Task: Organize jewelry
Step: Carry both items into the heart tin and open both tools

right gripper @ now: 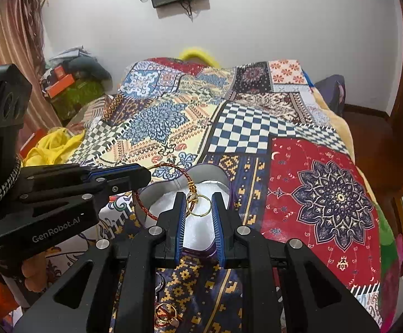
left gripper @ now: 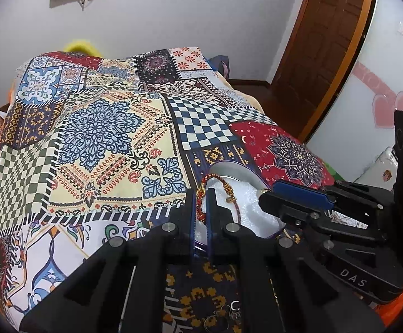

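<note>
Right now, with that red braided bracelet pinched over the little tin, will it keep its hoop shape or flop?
Probably floppy: the red bracelet sags in a loose curve from the left gripper, which is shut on it. It looks light, being thin cord. The gold ring at its end hangs between the fingers of the open right gripper, so it may swing over the heart-shaped tin.

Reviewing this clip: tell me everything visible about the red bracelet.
The red bracelet is a thin braided cord loop, red with dark flecks, carrying gold beads and a gold clasp ring. The left tool is shut on its braided side, holding it up over the open heart-shaped tin with white lining. The ring end hangs between the open right tool's fingers.
</note>
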The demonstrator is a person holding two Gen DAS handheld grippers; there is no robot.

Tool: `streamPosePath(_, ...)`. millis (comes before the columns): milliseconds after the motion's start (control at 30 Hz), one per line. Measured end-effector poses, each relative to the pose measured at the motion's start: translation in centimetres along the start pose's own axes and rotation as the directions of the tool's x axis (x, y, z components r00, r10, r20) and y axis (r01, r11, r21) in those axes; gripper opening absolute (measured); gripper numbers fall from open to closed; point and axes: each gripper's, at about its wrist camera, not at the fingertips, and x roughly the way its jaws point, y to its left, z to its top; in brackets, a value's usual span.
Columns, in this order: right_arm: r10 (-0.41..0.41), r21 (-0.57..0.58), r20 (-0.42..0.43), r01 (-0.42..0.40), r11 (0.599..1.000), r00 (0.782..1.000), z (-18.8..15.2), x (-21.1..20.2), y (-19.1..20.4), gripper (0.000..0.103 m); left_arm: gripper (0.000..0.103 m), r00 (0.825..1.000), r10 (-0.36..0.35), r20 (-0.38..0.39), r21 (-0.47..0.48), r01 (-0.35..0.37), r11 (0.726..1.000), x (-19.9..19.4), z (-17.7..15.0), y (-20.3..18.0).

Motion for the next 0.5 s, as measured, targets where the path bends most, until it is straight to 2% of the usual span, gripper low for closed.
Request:
streamPosePath(300, -0.010, -0.010, -0.022, 0.010, 1.000, 1.000, 0.08, 0.46, 0.18, 0.017, 0.005, 1.000, 0.015, -0.014, 0.021, -0.015, 1.000, 0.19, -0.18, -0.30)
streamPosePath(400, -0.009, -0.011, -0.024, 0.009, 1.000, 1.000, 0.14, 0.30, 0.26, 0.017, 0.013, 0.999, 0.030, -0.012, 0.028, -0.029, 0.999, -0.08, -0.24, -0.36)
streamPosePath(467, -0.005, -0.007, -0.023, 0.005, 1.000, 1.000, 0.19, 0.08, 0.24, 0.017, 0.023, 0.999, 0.031, -0.007, 0.028, -0.031, 0.999, -0.41, -0.26, -0.38)
streamPosePath(500, -0.005, -0.007, -0.022, 0.005, 1.000, 1.000, 0.22, -0.06, 0.25, 0.018, 0.025, 0.999, 0.033, -0.004, 0.026, -0.033, 0.999, -0.65, -0.25, -0.39)
